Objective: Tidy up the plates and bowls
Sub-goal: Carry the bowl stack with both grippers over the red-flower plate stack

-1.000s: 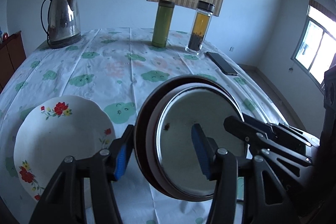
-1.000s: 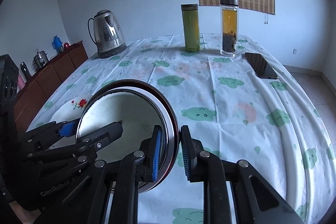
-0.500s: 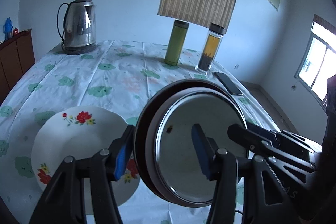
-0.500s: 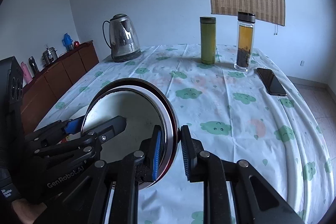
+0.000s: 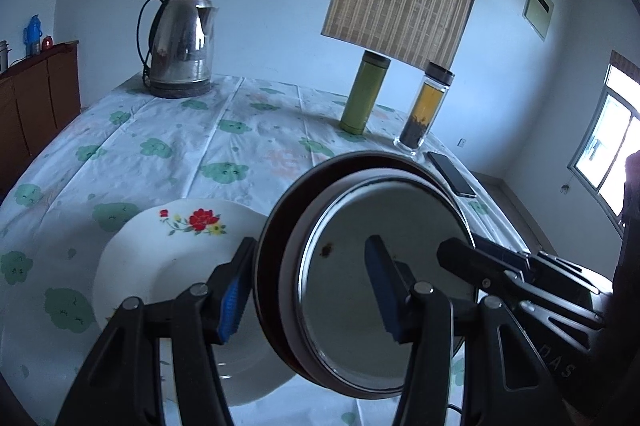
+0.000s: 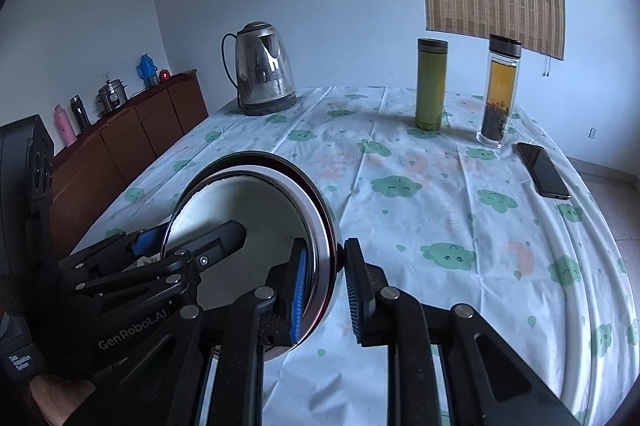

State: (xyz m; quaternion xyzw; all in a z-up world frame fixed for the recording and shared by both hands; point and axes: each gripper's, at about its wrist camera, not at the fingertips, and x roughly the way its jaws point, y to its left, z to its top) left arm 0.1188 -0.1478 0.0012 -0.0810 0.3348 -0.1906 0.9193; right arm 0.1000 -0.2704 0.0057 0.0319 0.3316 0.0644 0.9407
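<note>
- Now, the table [image 5: 168,146] carries the flowered plate [image 5: 168,266] flat, below and left of the held bowl.
- The metal bowl [image 5: 360,266] hangs tilted on edge, off the cloth.
- The left gripper [image 5: 308,286] is clamped across its rim; the right gripper [image 6: 326,290] pinches the opposite rim.

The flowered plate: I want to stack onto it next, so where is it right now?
In the left wrist view the flowered plate lies flat on the tablecloth at lower left, partly hidden behind the held bowl.

Dim bluish daylight (perhaps window-lit), edges fisheye-warped, vignetted.
</note>
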